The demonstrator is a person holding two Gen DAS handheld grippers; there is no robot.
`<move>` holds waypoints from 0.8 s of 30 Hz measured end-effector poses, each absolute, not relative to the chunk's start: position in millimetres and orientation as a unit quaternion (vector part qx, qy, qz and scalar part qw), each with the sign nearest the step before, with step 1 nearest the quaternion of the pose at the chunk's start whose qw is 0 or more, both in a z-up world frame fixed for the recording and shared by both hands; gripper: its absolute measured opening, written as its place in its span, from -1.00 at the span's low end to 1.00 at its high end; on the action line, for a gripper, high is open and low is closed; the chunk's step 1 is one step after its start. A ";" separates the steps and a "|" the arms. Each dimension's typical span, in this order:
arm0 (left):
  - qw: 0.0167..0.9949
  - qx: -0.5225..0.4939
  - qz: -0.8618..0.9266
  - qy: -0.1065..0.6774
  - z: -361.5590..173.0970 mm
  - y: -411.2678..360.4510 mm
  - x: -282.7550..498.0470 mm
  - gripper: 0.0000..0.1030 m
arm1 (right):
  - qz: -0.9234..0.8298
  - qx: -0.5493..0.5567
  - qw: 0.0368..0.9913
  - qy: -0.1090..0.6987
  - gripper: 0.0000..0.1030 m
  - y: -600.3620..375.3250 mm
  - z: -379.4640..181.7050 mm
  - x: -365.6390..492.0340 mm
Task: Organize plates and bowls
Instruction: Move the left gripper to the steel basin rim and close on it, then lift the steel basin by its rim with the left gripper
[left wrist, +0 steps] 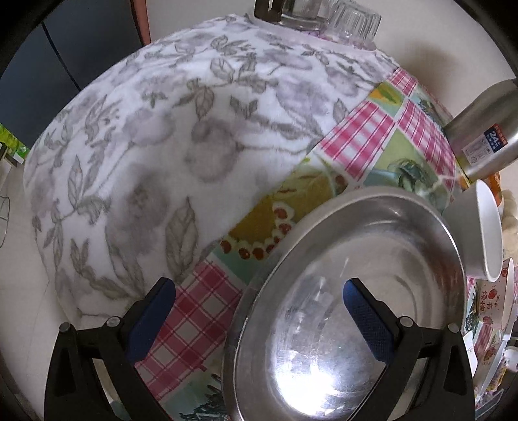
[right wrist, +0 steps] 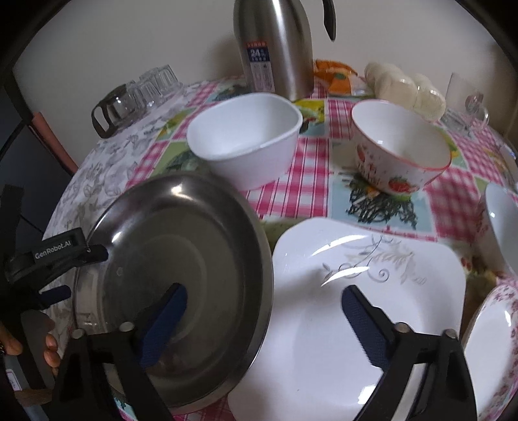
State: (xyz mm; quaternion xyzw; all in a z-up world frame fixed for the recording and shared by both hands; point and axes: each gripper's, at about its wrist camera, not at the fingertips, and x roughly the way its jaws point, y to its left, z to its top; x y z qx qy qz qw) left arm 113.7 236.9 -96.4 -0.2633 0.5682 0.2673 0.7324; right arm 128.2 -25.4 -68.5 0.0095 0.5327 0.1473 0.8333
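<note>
A round steel plate (left wrist: 356, 259) (right wrist: 181, 259) lies on the checked tablecloth (left wrist: 365, 129). My left gripper (left wrist: 259, 320) is open and straddles the plate's left rim, one pad over the cloth and the other over the plate's inside. In the right wrist view the left gripper (right wrist: 76, 275) shows at that rim. My right gripper (right wrist: 264, 324) is open, its left finger over the steel plate and its right finger over a white square plate (right wrist: 356, 275) beside it. Behind stand a white bowl (right wrist: 246, 136) (left wrist: 482, 233) and a strawberry-patterned bowl (right wrist: 398, 145).
A steel thermos (right wrist: 275, 45) (left wrist: 485, 129), upturned glasses (right wrist: 142, 90) (left wrist: 340, 19) and a bag of buns (right wrist: 408, 87) line the back. A floral-rimmed plate (right wrist: 495, 340) and another white bowl (right wrist: 501, 220) sit at the right edge. A grey floral cloth (left wrist: 162, 145) covers the left part.
</note>
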 end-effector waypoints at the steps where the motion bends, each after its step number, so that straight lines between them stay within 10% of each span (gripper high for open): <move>1: 0.732 -0.262 0.268 0.569 -97.1 236.7 113.8 0.99 | 0.146 0.012 0.831 0.537 0.73 -26.4 -71.1 129.1; 24: 0.732 -0.239 0.292 0.567 -100.3 238.1 111.1 0.45 | 0.161 0.018 0.819 0.551 -0.21 -27.9 -76.3 127.7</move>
